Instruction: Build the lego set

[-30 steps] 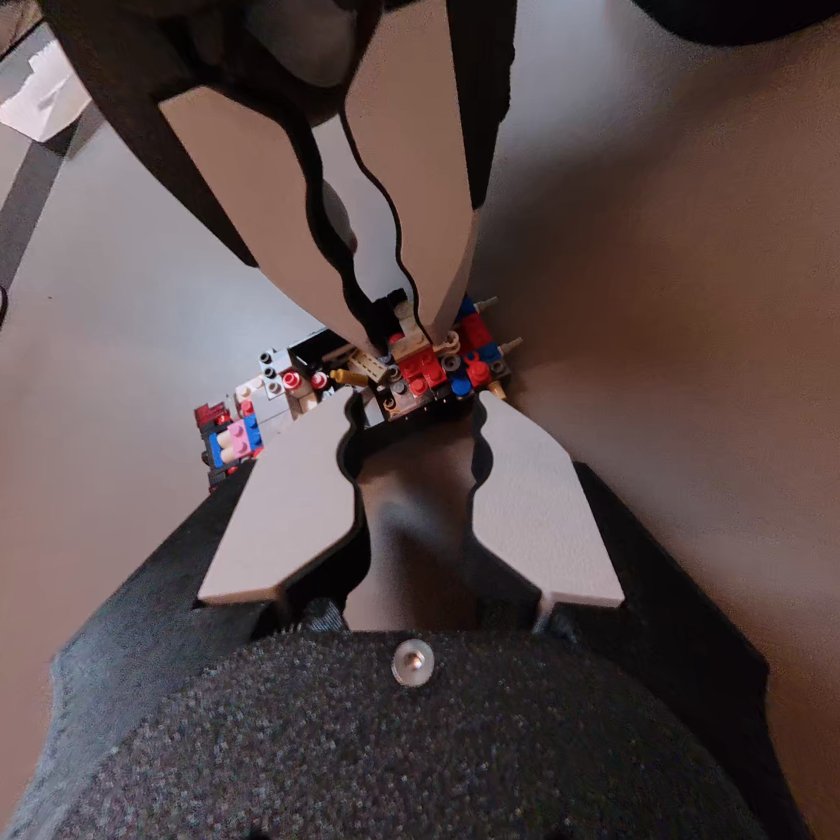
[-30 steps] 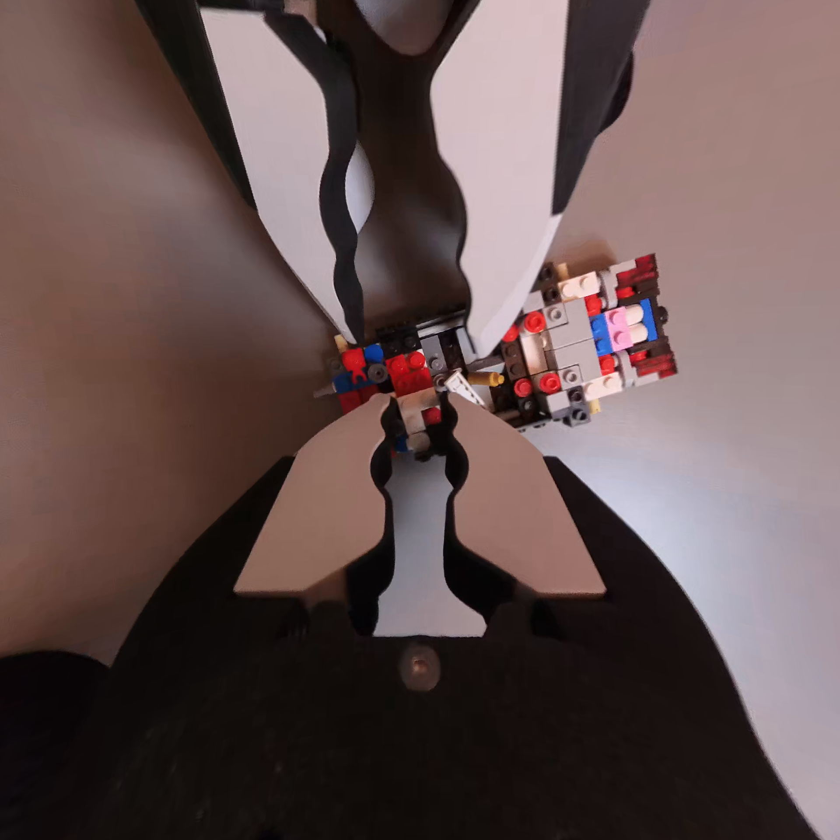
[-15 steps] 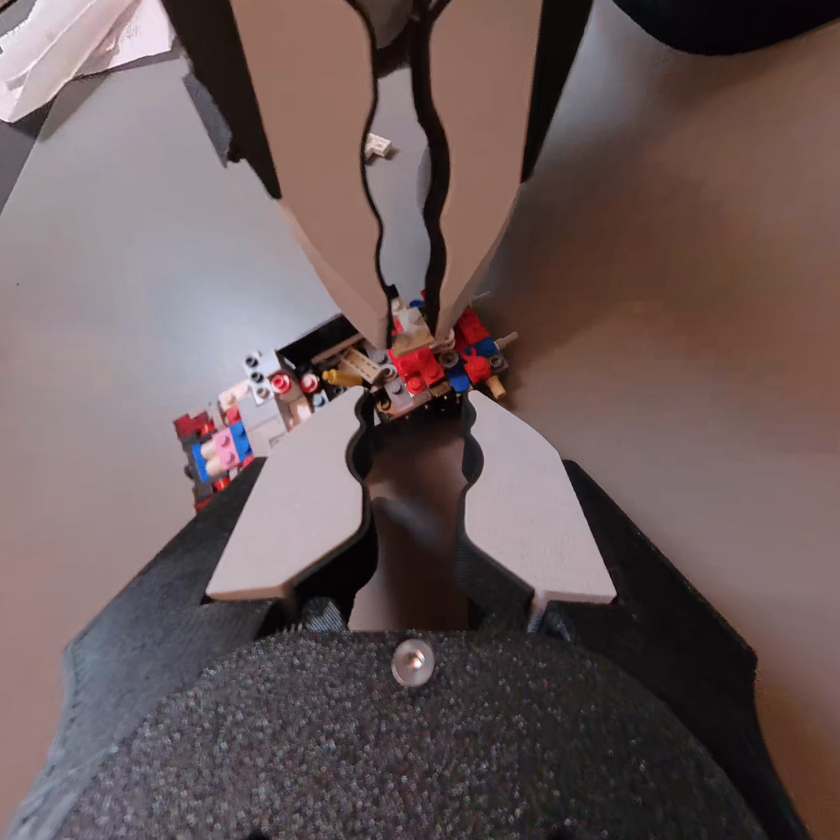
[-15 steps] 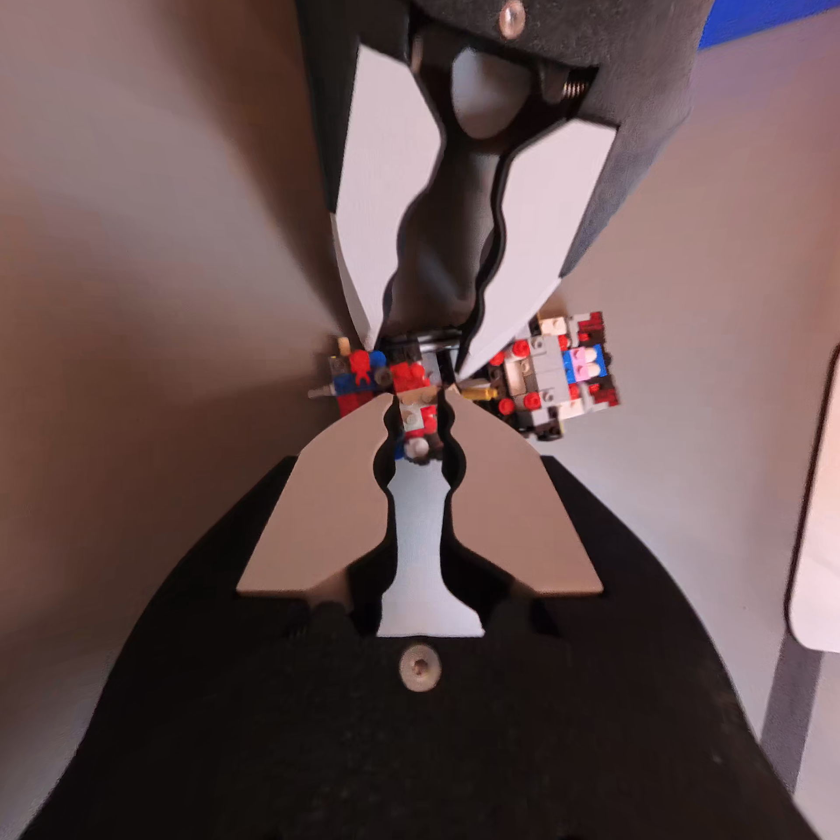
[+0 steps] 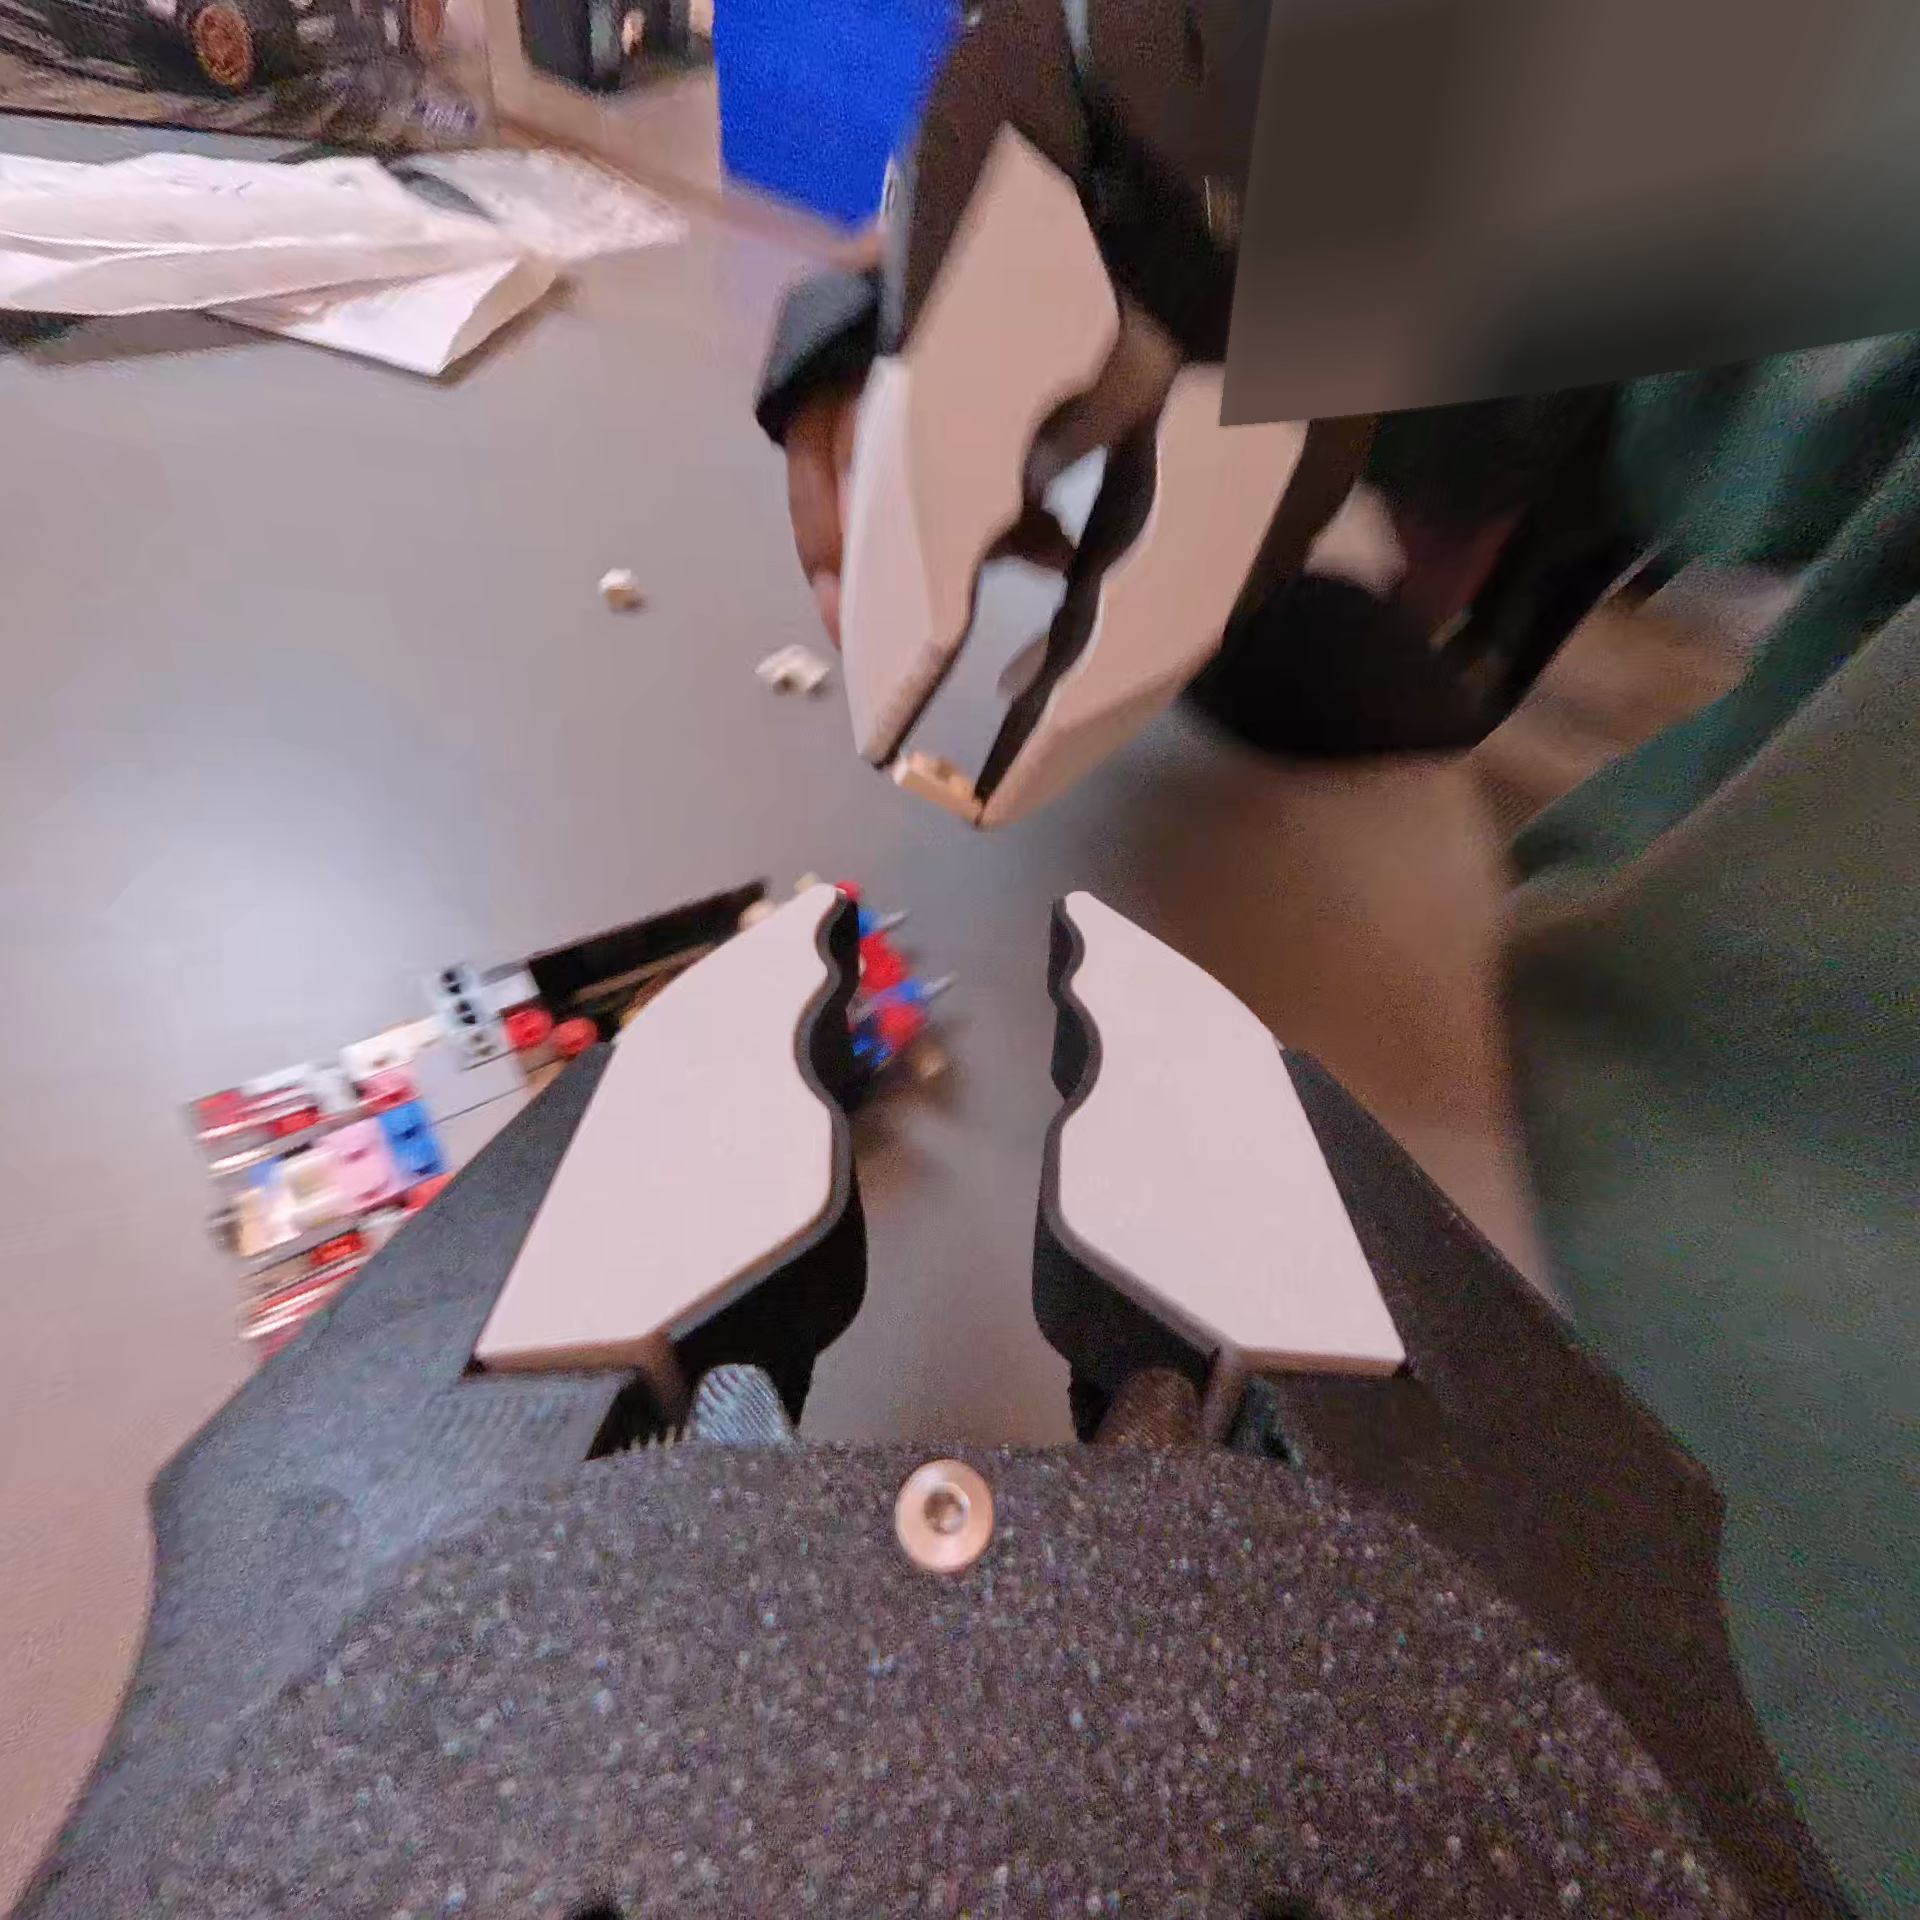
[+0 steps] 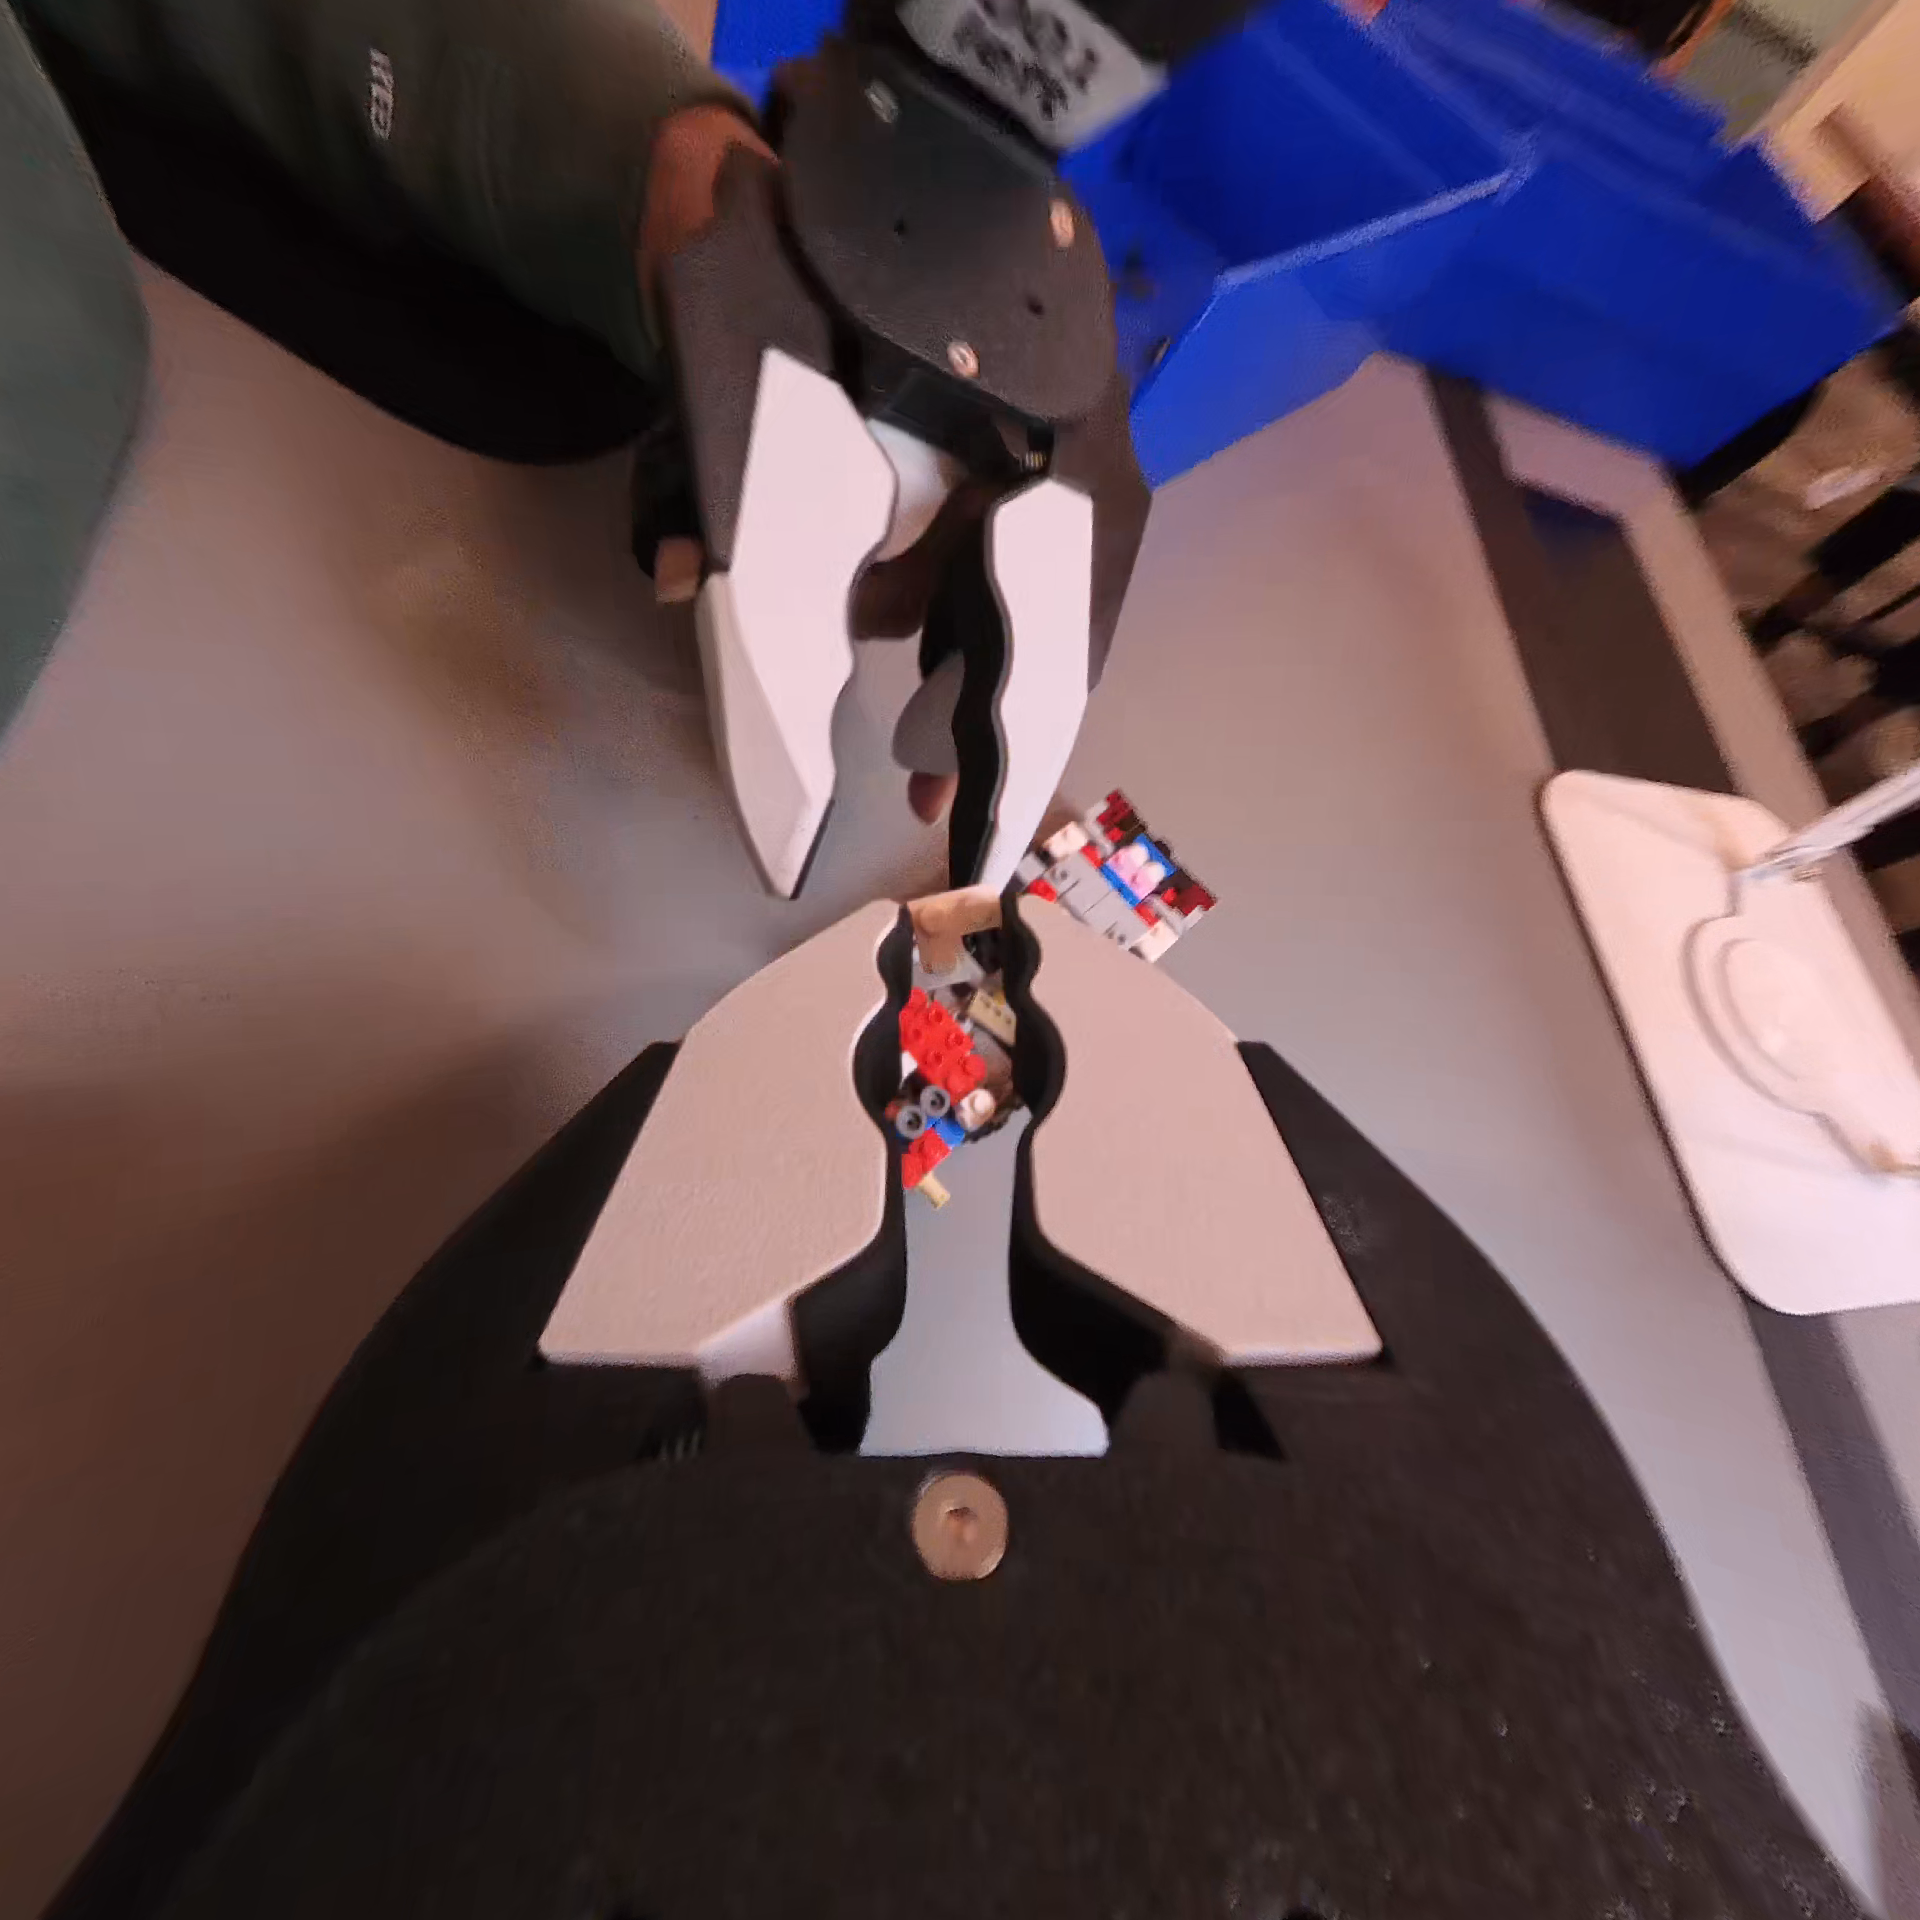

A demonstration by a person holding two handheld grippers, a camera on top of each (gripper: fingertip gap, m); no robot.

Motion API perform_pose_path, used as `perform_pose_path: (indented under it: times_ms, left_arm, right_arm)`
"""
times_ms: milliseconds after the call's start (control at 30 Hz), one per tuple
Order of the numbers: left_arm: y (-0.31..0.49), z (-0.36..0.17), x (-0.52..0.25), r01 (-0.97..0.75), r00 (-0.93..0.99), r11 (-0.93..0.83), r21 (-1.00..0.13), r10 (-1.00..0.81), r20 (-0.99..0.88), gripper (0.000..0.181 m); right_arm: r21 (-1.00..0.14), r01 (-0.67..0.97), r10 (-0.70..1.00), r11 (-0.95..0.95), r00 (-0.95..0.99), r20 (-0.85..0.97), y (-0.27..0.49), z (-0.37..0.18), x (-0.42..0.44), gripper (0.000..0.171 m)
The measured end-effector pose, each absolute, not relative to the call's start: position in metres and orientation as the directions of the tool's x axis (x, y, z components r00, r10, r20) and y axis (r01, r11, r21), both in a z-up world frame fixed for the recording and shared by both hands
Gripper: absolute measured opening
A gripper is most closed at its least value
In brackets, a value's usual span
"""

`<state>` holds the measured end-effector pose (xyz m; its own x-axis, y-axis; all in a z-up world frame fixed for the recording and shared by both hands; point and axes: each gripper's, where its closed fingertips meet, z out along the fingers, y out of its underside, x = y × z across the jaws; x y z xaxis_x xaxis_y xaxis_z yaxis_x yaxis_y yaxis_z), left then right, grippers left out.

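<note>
On the grey table (image 5: 312,644), far left in the left wrist view, a crumpled white paper sheet (image 5: 260,239) lies near the back edge, well apart from the work. Nearer, at lower left, sits the lego model (image 5: 343,1153), a long build of red, blue, pink, grey and black bricks; its right end passes under the left gripper (image 5: 945,914) and is partly hidden by that gripper's left finger. Bare tabletop surrounds the model on its left and far sides. Two small pale loose bricks (image 5: 792,670) lie apart on the table behind it, with open surface between them and the model. The left gripper's fingers stand wide apart and grasp nothing; only table and the model's red and blue end show through the gap. Above and beyond it hangs the right gripper (image 5: 940,784), raised clear of the model, its tips closed upon a small tan brick (image 5: 938,781).

From the right wrist view, a dark green sleeve (image 6: 416,156) fills the upper left. The left gripper (image 6: 883,883) points down toward the centre, fingers parted. The right gripper (image 6: 956,920) pinches the tan brick (image 6: 951,923) at its very tips, and the model (image 6: 1117,894) lies below, seen partly through the finger gap. Right of the model the table is bare as far as a white tray (image 6: 1662,1039) near the edge, with blue bins (image 6: 1455,208) behind.
</note>
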<state>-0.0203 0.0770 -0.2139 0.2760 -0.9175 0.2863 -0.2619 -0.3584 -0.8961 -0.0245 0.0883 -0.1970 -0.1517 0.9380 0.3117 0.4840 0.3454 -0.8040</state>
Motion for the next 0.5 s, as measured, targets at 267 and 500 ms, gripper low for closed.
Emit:
perform_pose_path:
  times_ms: [267, 500]
  left_arm:
    - [0.063, -0.168, -0.005, -0.006, 0.082, -0.657, -0.754, -0.752, 0.654, 0.007]
    - [0.108, -0.166, -0.118, -0.244, 0.694, -0.406, -0.881, -0.707, 0.134, 0.005]
  right_arm:
    - [-0.682, 0.464, 0.787, 0.566, -0.056, 0.614, 0.067, -0.169, -0.021, 0.016]
    - [-0.709, 0.668, 0.881, 0.227, 0.169, 0.442, 0.129, -0.197, 0.05, 0.031]
